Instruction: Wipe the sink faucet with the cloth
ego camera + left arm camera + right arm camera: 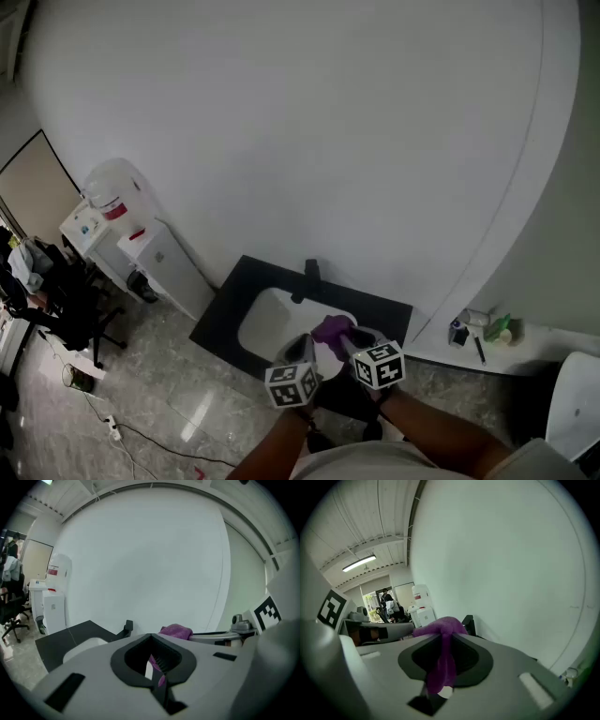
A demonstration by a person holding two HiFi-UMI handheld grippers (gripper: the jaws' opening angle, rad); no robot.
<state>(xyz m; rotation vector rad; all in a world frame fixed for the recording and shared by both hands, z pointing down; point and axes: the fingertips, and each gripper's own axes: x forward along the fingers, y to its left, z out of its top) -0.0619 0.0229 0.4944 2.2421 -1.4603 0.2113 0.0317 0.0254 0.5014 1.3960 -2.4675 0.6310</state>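
The black faucet (307,278) stands at the back of a white sink (267,321) set in a black counter (220,319). My right gripper (345,339) hovers over the sink's front right, shut on a purple cloth (332,329) that bunches out past its tips. The right gripper view has that cloth (440,637) pinched in the jaws, with the faucet (468,622) just beyond. My left gripper (307,346) hangs close beside it, jaws together and holding nothing. From the left gripper view, the faucet (127,627) and the cloth (176,631) lie ahead.
A water dispenser (114,208) and a white cabinet (167,267) stand left of the counter. Office chairs (70,309) and floor cables (117,429) fill the far left. A white ledge (525,342) at right carries small bottles (497,328). A plain white wall rises behind the sink.
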